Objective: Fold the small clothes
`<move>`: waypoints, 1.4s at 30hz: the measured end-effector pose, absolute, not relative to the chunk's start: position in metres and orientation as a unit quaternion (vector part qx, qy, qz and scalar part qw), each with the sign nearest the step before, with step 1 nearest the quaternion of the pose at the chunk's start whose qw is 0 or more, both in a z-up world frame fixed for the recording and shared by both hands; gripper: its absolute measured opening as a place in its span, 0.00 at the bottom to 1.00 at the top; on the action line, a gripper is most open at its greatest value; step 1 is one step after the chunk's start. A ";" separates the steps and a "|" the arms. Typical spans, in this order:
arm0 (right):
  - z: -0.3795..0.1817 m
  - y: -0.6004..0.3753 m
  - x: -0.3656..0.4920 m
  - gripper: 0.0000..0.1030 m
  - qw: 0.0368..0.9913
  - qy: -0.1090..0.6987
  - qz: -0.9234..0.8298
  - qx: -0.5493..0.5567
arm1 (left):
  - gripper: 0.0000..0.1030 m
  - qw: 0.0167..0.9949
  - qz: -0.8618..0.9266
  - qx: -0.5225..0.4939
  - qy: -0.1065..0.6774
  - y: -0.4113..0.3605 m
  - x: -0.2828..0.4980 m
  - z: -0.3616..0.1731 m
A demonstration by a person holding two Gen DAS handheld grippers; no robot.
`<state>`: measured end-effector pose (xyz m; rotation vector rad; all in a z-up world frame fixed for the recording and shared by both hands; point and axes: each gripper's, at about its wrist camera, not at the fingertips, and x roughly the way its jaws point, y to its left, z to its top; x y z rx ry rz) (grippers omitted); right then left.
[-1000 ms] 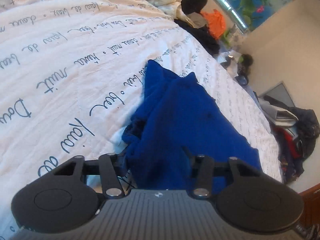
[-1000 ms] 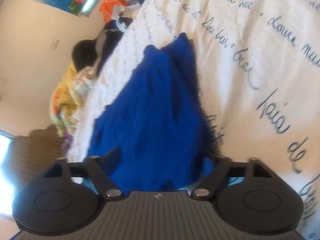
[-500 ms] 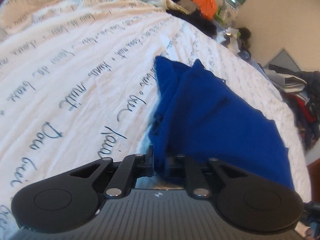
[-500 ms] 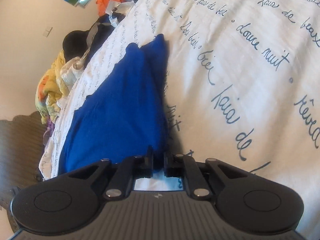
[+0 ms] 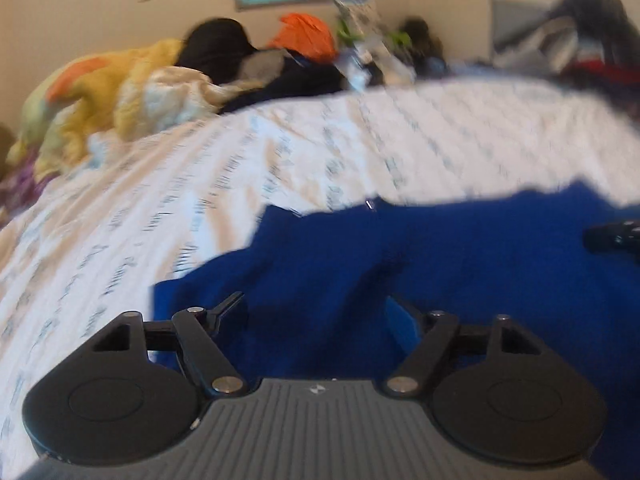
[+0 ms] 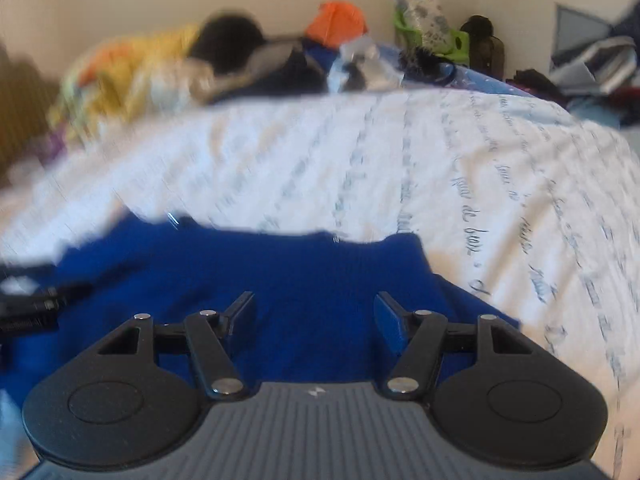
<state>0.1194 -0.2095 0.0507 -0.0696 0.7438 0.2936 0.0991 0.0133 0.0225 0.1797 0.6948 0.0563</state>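
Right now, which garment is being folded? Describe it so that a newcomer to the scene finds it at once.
Start at the bed, covered by a white quilt printed with dark cursive script. On its near part lies the blue garment, spread flat. It is one solid royal blue, unlike the yellow, black and orange clothes piled along the far edge.

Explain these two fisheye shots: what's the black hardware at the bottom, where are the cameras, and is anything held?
No robot here: a person carries a two-finger tool in each hand, each with a camera looking forward along its fingers. One picture comes from the left tool, the other from the right tool; the black discs and grey ribbed block are the tool bodies. Both look across a bed with a white script-printed cover. A blue garment lies spread on it under both tools. Both sets of jaws have just been opening and now stand apart, gripping nothing. Each view catches the other tool at its edge. Clothes pile behind.
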 end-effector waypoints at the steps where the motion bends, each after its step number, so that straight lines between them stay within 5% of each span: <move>1: 0.037 -0.201 0.127 0.63 0.916 0.375 0.131 -0.061 | 0.85 0.942 0.028 0.084 0.324 0.016 0.102 0.019; 2: 0.025 -0.202 0.131 0.66 0.916 0.376 0.126 -0.067 | 0.96 0.940 0.031 0.078 0.332 0.021 0.108 0.016; 4: 0.015 -0.226 0.127 0.75 0.924 0.358 0.134 -0.029 | 1.00 0.933 0.021 0.025 0.358 0.043 0.117 0.013; 12: 0.032 -0.234 0.125 0.76 0.918 0.376 0.123 -0.020 | 1.00 0.938 0.007 0.008 0.348 0.053 0.110 0.012; 16: 0.064 -0.205 0.119 0.79 0.933 0.319 0.166 -0.004 | 1.00 0.938 0.007 0.008 0.348 0.052 0.110 0.013; 20: 0.032 -0.165 0.151 0.80 0.906 0.388 0.162 -0.053 | 1.00 0.938 0.008 0.008 0.347 0.052 0.110 0.013; 23: 0.010 -0.168 0.145 0.97 0.925 0.339 0.164 -0.054 | 1.00 0.938 0.007 0.007 0.347 0.052 0.110 0.013; 35: 0.009 -0.171 0.141 0.97 0.929 0.334 0.153 -0.052 | 0.96 0.943 0.018 -0.055 0.327 0.073 0.046 0.044; 42: 0.030 -0.170 0.102 0.98 0.928 0.336 0.161 -0.015 | 0.94 0.941 -0.020 -0.001 0.337 0.055 0.041 0.044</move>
